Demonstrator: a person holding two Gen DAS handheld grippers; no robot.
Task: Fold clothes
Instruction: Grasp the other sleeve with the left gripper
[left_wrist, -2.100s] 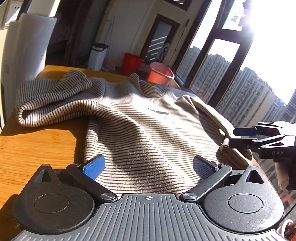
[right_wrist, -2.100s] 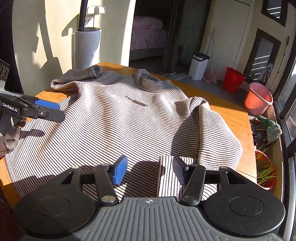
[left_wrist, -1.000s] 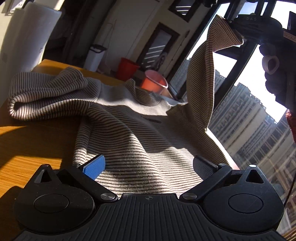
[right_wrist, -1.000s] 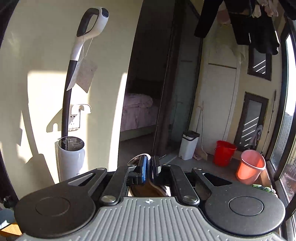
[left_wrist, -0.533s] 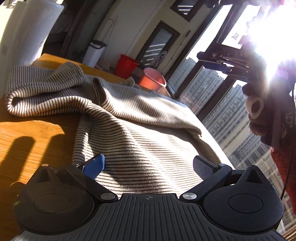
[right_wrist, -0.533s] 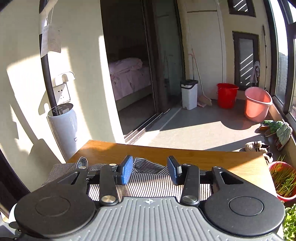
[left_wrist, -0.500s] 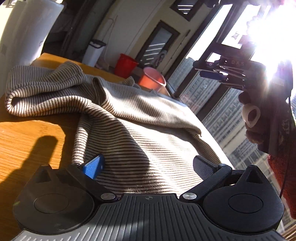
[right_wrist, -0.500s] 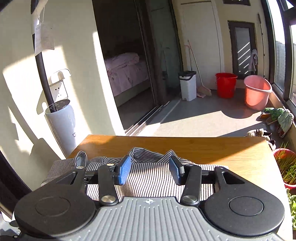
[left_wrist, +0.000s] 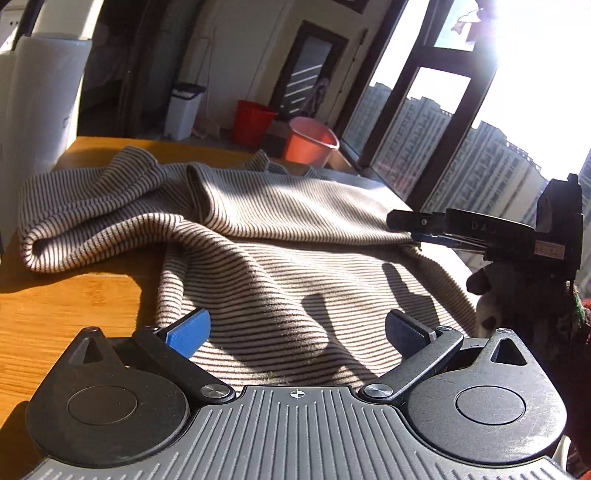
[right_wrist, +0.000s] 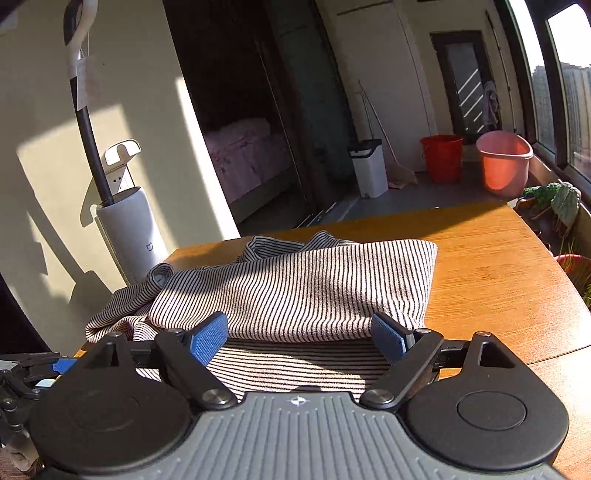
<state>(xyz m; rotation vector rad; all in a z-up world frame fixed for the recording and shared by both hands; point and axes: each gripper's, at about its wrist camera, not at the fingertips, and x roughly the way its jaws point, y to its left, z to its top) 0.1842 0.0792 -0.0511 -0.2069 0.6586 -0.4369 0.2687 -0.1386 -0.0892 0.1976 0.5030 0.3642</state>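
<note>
A beige sweater with thin dark stripes (left_wrist: 280, 266) lies on the wooden table (left_wrist: 62, 306). Its right side is folded over the body, and the left sleeve lies bunched at the far left (left_wrist: 96, 210). My left gripper (left_wrist: 295, 328) is open and empty, low over the near hem. My right gripper (right_wrist: 299, 334) is open and empty at the edge of the folded part (right_wrist: 295, 291). In the left wrist view the right gripper (left_wrist: 410, 227) sits at the sweater's right edge. The left gripper shows at the right wrist view's lower left (right_wrist: 55, 365).
A white vacuum stand (right_wrist: 129, 232) is beside the table's far left corner. A white bin (right_wrist: 369, 166), a red bucket (right_wrist: 441, 157) and a pink bucket (right_wrist: 504, 162) stand on the floor beyond. Potted plants (right_wrist: 554, 199) line the window side on the right.
My right gripper lifted the right sleeve, carried it over the sweater and let it go. It has now come down to the sweater's right edge and opened wider. My left gripper barely moved.
</note>
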